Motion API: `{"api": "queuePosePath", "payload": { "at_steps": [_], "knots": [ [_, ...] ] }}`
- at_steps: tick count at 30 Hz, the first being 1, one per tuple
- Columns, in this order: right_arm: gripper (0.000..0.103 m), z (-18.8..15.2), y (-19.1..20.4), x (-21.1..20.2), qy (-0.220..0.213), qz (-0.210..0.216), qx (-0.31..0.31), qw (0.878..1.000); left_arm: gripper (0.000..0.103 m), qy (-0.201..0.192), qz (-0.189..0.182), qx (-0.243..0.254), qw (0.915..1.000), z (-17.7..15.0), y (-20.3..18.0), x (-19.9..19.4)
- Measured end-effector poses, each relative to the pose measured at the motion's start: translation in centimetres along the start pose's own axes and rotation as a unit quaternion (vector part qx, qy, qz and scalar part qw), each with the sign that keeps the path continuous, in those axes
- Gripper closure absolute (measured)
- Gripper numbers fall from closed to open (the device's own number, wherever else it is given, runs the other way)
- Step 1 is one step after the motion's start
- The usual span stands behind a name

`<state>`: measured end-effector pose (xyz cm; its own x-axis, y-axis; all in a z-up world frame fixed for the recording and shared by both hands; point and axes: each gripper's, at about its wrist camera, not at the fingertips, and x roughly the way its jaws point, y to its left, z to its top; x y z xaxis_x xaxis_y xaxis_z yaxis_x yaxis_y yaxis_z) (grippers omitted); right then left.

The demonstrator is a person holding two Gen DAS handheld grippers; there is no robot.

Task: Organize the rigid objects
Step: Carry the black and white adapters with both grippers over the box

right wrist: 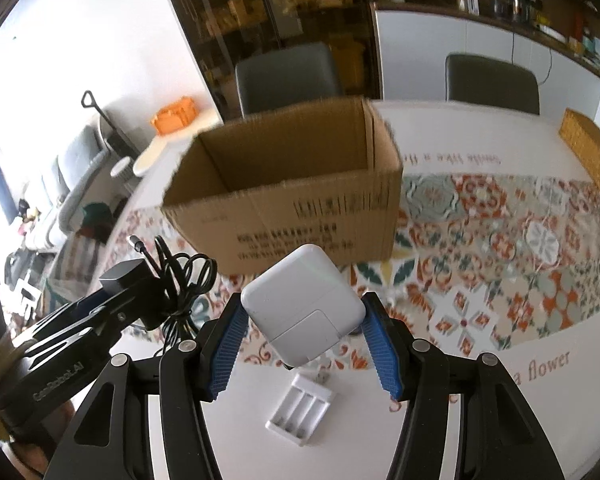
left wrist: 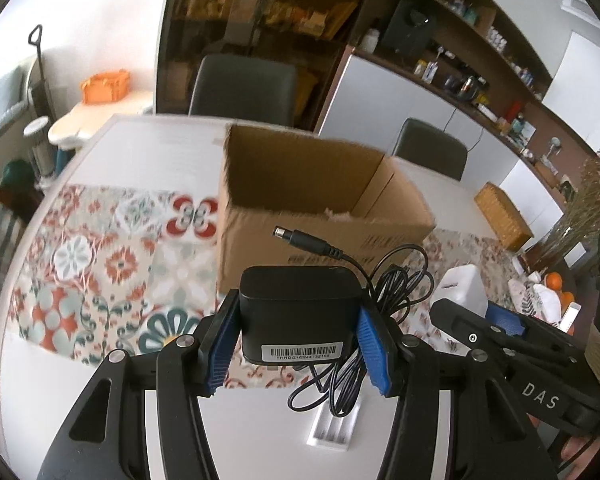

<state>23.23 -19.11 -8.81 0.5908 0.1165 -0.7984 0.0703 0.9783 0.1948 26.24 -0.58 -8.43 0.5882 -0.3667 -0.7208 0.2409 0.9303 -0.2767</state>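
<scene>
Black power adapter (left wrist: 298, 312) sits clamped between the two blue-padded fingers (left wrist: 220, 344) of the left gripper (left wrist: 296, 340), lifted above the worktop (left wrist: 260, 432), its barcode label facing the camera. Its thin black cable (left wrist: 396, 280) loops loosely off the right finger, and the barrel plug (left wrist: 300, 237) sticks up toward the open cardboard box (left wrist: 320, 208) just beyond.

White charger block (right wrist: 304, 308) is pinched corner-to-corner between the fingers (right wrist: 382, 344) of the right gripper (right wrist: 304, 332), tilted like a diamond and also held off the worktop, near the printed front wall of the cardboard box (right wrist: 300, 200).

Below both loads, a white battery charger tray (right wrist: 300, 410) lies flat on the bare worktop, at the edge of the patterned floral mat (right wrist: 500, 248). The two grippers hang side by side, close but not touching.
</scene>
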Motion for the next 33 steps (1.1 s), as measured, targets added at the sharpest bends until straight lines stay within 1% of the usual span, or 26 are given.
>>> {"api": "queuePosePath", "payload": {
  "at_steps": [4,10,16,21,27,33],
  "knots": [
    [0.045,1.0,0.1,-1.4,-0.024,0.004,-0.005,1.0,0.049,-0.023,-0.005,0.014,0.9996,1.7,-1.1,-0.9],
    [0.045,2.9,0.3,-3.2,-0.057,0.012,-0.013,0.998,0.049,-0.052,-0.014,0.021,0.9983,4.0,-2.2,-2.0],
    [0.045,5.3,0.5,-4.5,-0.089,0.018,-0.026,0.995,0.049,-0.08,-0.004,0.033,0.9962,6.6,-3.1,-2.6],
    [0.045,7.6,0.5,-4.6,-0.104,0.02,-0.03,0.994,0.048,-0.097,0.012,0.049,0.994,9.0,-3.9,-2.5],
    [0.045,10.6,0.5,-3.7,-0.112,0.021,-0.04,0.993,0.048,-0.099,0.031,0.057,0.9929,11.5,-4.3,-1.2],
    [0.045,13.1,0.0,-1.1,-0.088,0.016,-0.045,0.995,0.048,-0.074,0.049,0.063,0.9941,12.9,-4.1,1.6]
  ]
}}
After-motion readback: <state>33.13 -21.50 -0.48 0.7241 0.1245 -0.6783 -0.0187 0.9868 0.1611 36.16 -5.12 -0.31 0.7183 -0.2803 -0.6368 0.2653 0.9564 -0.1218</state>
